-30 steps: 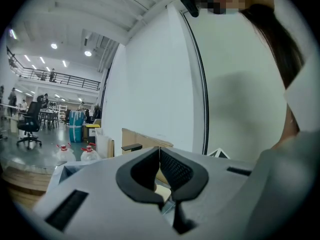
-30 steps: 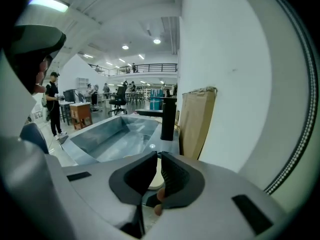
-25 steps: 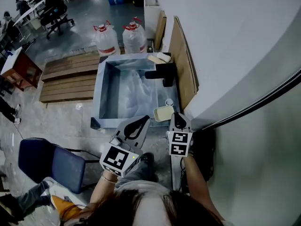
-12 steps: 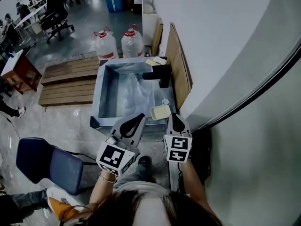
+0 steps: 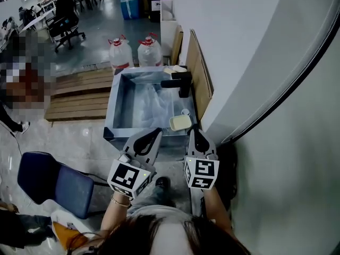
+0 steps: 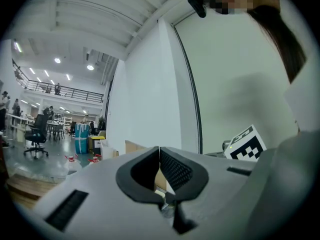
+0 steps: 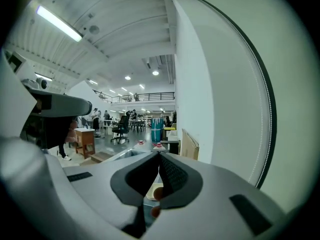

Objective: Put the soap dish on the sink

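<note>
The sink (image 5: 118, 97), a big grey-blue basin, sits at 12 o'clock from the person, against the wall. A wooden board (image 5: 201, 73) leans on the wall at the sink's 3 o'clock. Pallets (image 5: 79, 92) lie on the floor at its 9 o'clock, and a blue chair (image 5: 50, 180) is at the person's 9 o'clock. Two water jugs (image 5: 135, 52) stand past the far rim at 12. A black faucet (image 5: 179, 81) is on the right ledge, about 2 o'clock of the basin.

The left tool (image 5: 158, 134) is clenched, tips touching, with nothing between them; its own view shows the same. The right tool (image 5: 195, 132) is also clenched and empty. Both are held near the sink's front edge at 6 o'clock, touching nothing.

The soap dish (image 5: 180, 122), cream and shallow, lies on the right ledge at the near corner, about 5 o'clock of the basin. It is just beyond the right tool's tips and free of them. A small round item (image 5: 185, 112) sits just past it at 12; what it is cannot be told.

The placement looks done, so the step in hand is likely clearing away. The right tool should draw straight back toward 6 o'clock, tips closed, with no sideways sweep. The dish seems close to the basin's inner edge, and a nudge toward 9 could tip it in. The left tool has no job and only needs to stay off the front rim. Whether the dish overhangs cannot be told; if it does, a light push toward 3 o'clock would seat it.
</note>
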Motion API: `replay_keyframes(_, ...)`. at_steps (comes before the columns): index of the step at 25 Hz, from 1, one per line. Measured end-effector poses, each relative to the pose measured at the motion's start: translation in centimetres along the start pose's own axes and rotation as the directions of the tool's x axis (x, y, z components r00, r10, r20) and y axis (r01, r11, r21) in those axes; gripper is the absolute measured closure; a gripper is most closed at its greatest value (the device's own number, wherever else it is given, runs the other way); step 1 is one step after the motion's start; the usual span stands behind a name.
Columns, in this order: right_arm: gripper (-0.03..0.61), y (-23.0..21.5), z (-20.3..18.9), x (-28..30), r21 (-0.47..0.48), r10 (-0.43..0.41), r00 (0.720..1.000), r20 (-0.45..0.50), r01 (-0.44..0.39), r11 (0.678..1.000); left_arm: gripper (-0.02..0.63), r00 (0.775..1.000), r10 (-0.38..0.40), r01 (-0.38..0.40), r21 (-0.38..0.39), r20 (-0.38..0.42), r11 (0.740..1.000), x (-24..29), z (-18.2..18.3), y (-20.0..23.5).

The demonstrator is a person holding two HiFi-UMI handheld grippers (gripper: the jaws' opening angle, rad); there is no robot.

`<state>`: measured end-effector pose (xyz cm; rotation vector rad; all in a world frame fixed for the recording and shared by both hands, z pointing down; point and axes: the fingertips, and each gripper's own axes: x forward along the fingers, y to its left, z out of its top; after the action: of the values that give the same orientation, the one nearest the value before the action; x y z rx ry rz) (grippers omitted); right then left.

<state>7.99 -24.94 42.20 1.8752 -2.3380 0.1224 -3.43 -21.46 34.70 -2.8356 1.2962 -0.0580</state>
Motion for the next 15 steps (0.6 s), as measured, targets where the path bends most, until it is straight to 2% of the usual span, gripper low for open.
replay_keyframes(15, 0.552, 2.3, 3.4, -7.8, 0.002, 0.019, 0.994, 0.105, -0.019, 1.0, 0.604, 1.0, 0.017, -0.018, 0.009, 0.026, 1.0, -4.9, 1.4, -3.3)
